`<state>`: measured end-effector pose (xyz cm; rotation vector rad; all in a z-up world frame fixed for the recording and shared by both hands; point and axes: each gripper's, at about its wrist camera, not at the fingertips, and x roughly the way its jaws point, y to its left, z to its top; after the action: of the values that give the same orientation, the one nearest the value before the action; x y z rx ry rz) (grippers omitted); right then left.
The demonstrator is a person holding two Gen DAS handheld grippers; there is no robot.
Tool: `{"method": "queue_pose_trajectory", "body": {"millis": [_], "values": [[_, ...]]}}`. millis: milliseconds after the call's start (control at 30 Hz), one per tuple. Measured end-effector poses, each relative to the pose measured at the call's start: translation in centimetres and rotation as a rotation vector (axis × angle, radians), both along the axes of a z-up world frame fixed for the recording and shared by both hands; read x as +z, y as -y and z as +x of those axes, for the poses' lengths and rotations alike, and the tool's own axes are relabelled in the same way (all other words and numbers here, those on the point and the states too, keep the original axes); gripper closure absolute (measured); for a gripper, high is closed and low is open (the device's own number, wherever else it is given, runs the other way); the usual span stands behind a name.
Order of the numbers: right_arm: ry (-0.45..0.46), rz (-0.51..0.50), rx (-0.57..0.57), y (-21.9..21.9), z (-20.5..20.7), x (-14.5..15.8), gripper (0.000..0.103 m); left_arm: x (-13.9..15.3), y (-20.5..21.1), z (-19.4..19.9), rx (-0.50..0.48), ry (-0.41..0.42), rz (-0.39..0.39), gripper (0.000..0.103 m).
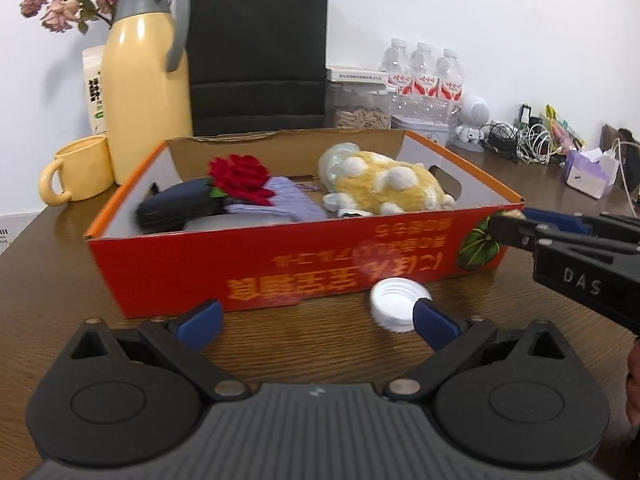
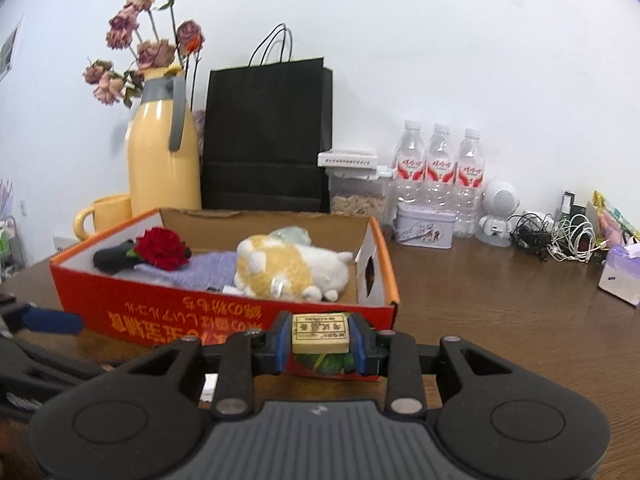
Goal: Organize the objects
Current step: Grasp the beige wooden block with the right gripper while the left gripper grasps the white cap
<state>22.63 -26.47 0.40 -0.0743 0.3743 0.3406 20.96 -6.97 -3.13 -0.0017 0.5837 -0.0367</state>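
Observation:
An orange cardboard box on the brown table holds a red fabric rose, a dark case, a purple knit cloth and a yellow-and-white plush toy. A white bottle cap lies on the table before the box, against the right pad of my open left gripper. My right gripper is shut on a small tan eraser block, held just in front of the box's near right corner. In the left wrist view the right gripper comes in from the right.
Behind the box stand a yellow thermos jug, a yellow mug, a black paper bag, dried flowers, three water bottles and a seed jar. At the right lie a tin, a white robot speaker, tangled cables and a tissue box.

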Motion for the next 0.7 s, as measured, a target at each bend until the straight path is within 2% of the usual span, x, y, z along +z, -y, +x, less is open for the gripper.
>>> {"method": "queue_pose_trajectory", "body": {"millis": [433,533,600,633,700], "values": [[0.025,0.059,-0.091,2.2,0.0,0.9,0.074,-1.5,4.4,3.1,0.083,-0.065,0.042,0.0],[0.024,0.056,-0.086,2.3,0.0,0.8,0.074,-1.5,4.7,3.3,0.088,-0.073,0.023,0.006],[0.022,0.051,-0.081,2.1,0.0,0.7,0.074,-1.6,4.9,3.4,0.083,-0.086,0.021,0.028],[0.021,0.05,-0.078,2.1,0.1,0.7,0.074,-1.6,5.1,3.4,0.073,-0.093,0.019,0.034],[0.02,0.047,-0.077,2.0,0.0,0.7,0.074,-1.5,5.2,3.0,0.065,-0.082,0.021,0.061]]}}
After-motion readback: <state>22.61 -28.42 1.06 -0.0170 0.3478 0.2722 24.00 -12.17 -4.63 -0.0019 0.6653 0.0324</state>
